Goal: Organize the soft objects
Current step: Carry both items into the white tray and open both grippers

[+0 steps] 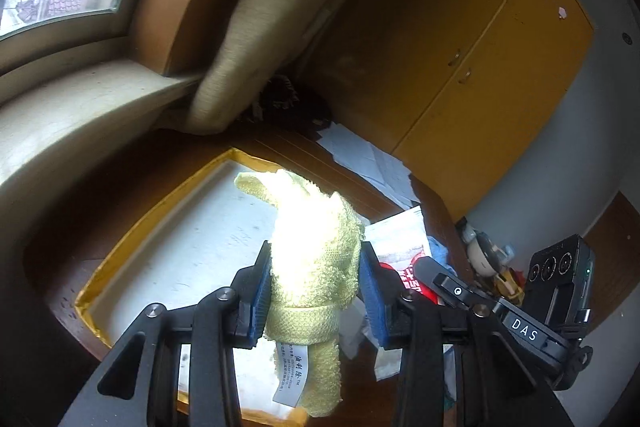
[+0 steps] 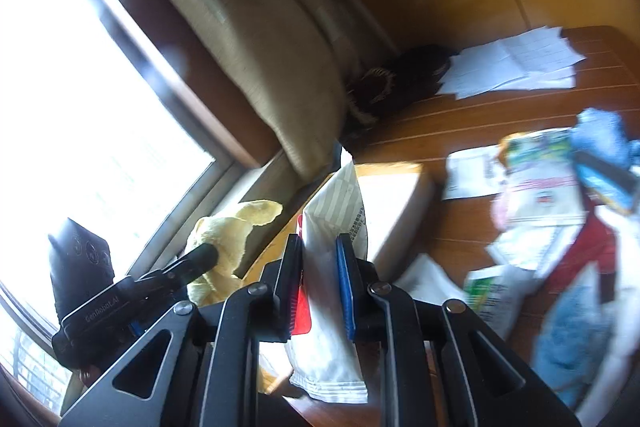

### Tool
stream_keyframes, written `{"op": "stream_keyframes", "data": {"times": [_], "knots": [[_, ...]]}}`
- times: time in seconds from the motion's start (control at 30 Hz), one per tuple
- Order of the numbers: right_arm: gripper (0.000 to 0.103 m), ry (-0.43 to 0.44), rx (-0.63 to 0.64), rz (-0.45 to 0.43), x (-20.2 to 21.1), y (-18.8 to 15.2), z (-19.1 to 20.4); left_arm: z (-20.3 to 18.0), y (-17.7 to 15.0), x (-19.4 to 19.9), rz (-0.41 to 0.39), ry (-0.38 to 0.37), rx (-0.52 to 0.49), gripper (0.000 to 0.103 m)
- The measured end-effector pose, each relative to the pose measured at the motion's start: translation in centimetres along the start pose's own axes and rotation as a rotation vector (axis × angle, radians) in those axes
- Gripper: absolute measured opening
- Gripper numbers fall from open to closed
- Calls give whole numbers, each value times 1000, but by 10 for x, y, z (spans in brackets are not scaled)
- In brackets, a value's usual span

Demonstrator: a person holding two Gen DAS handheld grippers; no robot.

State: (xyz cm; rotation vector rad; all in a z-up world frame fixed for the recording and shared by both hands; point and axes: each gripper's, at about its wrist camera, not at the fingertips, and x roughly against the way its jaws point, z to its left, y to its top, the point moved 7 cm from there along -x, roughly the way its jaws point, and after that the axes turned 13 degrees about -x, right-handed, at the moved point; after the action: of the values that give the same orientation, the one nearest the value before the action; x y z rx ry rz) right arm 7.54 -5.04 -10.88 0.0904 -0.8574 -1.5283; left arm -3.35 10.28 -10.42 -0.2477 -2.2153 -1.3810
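Observation:
My left gripper [image 1: 316,279] is shut on a rolled pale yellow towel [image 1: 312,259] with a white label, held above a shallow box [image 1: 160,211] with a white floor and yellow rim. The towel also shows in the right wrist view [image 2: 228,239], at the left beside the window. My right gripper [image 2: 320,267] is shut on a white striped soft packet [image 2: 336,211] with a red corner, held upright above the wooden table [image 2: 480,107]. The other gripper shows in the left wrist view [image 1: 500,307] at the lower right.
A beige cushion [image 1: 272,15] leans against the window frame. White papers [image 2: 516,63] and a dark fringed cloth [image 2: 396,75] lie at the back. Packets, bags and blue cloth [image 2: 560,227] crowd the table's right side. Yellow cabinet doors [image 1: 480,47] stand behind.

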Motion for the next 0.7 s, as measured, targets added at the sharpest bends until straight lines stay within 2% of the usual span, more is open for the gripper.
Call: {"op": "stream_keyframes", "data": {"times": [0.13,0.3,0.43,0.63,0.7], "knots": [[17,6,-6,52,-53,-22,21,32,-11,-8,12,82,27,42],[17,-97,58,134,-98,-58,19,44,-34,-34,86,119,28,42],[16,-203,159,163,-96,-72,8,36,-47,-50,137,138,-7,42],[16,-279,228,155,-78,-60,-8,18,-62,-72,219,113,-52,42],[16,-267,219,167,-79,-60,-10,16,-64,-76,237,139,-91,43]]}}
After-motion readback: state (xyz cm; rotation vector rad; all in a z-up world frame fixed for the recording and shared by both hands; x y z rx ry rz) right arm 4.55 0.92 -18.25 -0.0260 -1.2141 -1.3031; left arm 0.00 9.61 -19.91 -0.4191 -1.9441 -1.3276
